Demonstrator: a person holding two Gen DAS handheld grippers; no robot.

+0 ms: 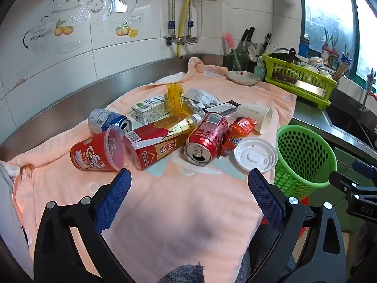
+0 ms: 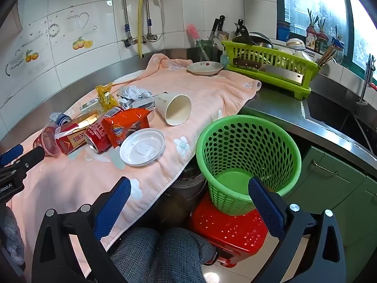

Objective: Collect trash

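Observation:
Trash lies heaped on a pink towel (image 1: 165, 202): a red can (image 1: 207, 136), a blue can (image 1: 106, 122), a red cup with a clear lid (image 1: 96, 153), a red and gold carton (image 1: 157, 139), a milk carton (image 1: 150, 110), an orange snack packet (image 1: 238, 132), a white lid (image 1: 255, 154), a paper cup (image 1: 258, 116), a yellow wrapper (image 1: 175, 96) and crumpled paper (image 1: 202, 95). A green mesh bin (image 2: 247, 160) stands on a red stool (image 2: 231, 228) beside the counter. My left gripper (image 1: 188, 176) is open, short of the pile. My right gripper (image 2: 188, 186) is open above the towel's edge and the bin.
A green dish rack (image 2: 268, 68) with knives and bowls and a small plate (image 2: 205, 68) stand at the back right. A sink (image 2: 334, 115) lies to the right. The person's knees (image 2: 165, 250) are below the counter edge. Tiled wall and pipes (image 2: 141, 14) run behind.

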